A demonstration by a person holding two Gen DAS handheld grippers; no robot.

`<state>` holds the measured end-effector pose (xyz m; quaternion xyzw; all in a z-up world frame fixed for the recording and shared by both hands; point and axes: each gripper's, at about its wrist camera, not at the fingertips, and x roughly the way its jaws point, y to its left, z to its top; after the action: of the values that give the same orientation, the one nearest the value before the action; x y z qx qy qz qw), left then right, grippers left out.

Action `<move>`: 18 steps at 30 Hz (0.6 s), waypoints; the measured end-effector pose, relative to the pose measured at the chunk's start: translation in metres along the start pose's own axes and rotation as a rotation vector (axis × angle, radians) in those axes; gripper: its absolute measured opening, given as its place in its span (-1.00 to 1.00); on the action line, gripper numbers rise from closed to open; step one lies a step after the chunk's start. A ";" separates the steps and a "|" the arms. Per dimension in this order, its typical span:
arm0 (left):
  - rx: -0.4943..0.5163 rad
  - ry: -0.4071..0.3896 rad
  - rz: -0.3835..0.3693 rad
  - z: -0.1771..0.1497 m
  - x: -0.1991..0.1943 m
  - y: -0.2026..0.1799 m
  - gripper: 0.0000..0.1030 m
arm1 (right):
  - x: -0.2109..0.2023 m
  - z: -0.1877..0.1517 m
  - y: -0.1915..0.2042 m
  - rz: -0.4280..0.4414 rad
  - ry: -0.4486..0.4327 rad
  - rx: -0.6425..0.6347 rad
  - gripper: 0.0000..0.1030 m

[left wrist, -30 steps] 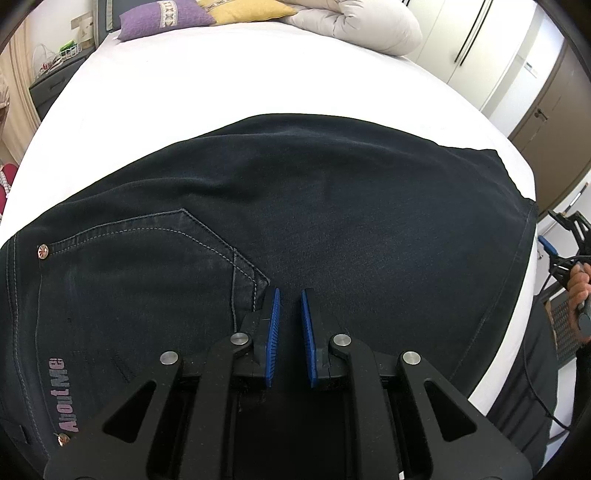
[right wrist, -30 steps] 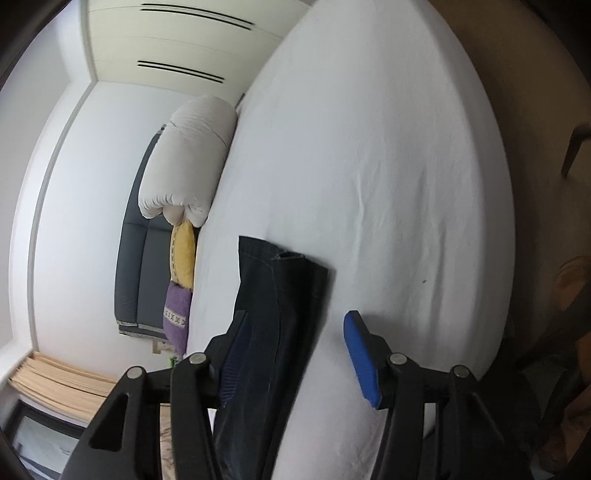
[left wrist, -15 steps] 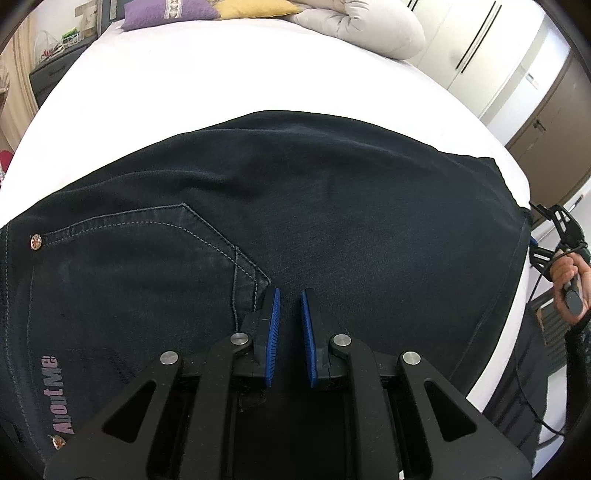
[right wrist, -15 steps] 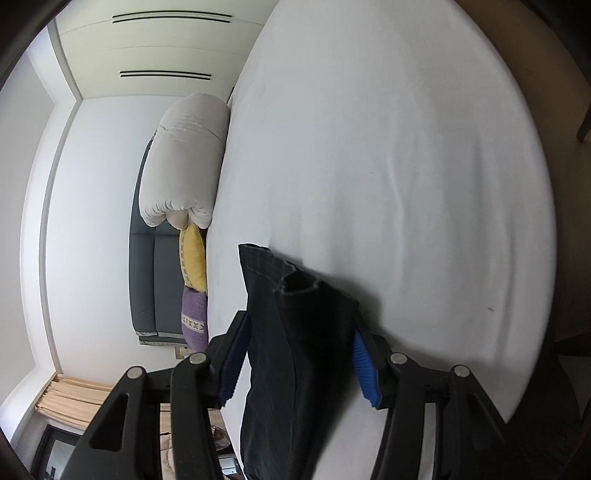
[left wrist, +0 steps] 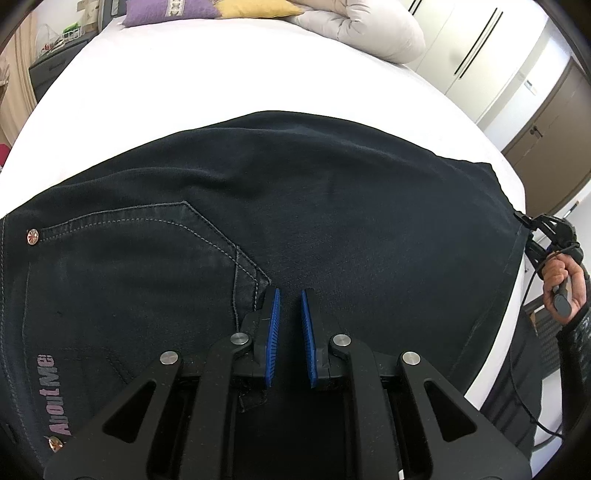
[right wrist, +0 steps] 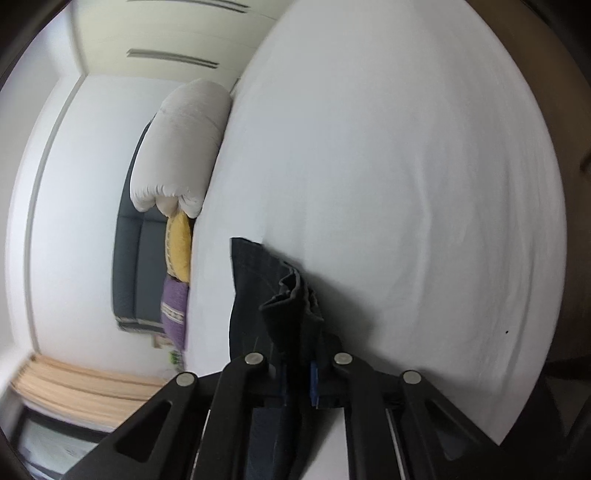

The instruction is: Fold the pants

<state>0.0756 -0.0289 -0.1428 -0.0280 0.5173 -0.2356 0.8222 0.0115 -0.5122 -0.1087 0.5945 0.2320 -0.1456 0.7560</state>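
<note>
Dark denim pants lie flat across the white bed, back pocket and "AboutMe" label at the left. My left gripper rests on the cloth just right of the pocket corner, its blue pads a narrow gap apart with nothing visibly pinched between them. My right gripper is shut on the bunched leg-end hem of the pants. It also shows at the far right in the left wrist view, at the pants' hem by the bed edge.
A rolled white duvet, a yellow pillow and a purple pillow lie at the head of the bed. Wardrobe doors stand beyond. A dark dresser stands at the left.
My right gripper has closed from wide open onto the pants' hem, bunching the cloth. My left gripper has stayed in place on the pants.
</note>
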 end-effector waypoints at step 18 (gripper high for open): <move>-0.308 0.005 -0.353 -0.003 -0.030 0.041 0.13 | 0.059 -0.329 0.155 -0.244 0.248 -1.377 -0.86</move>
<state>0.0767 0.0211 -0.1308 -0.2427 0.5361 -0.2942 0.7531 0.0803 -0.1518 -0.0716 -0.0364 0.4205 0.0192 0.9064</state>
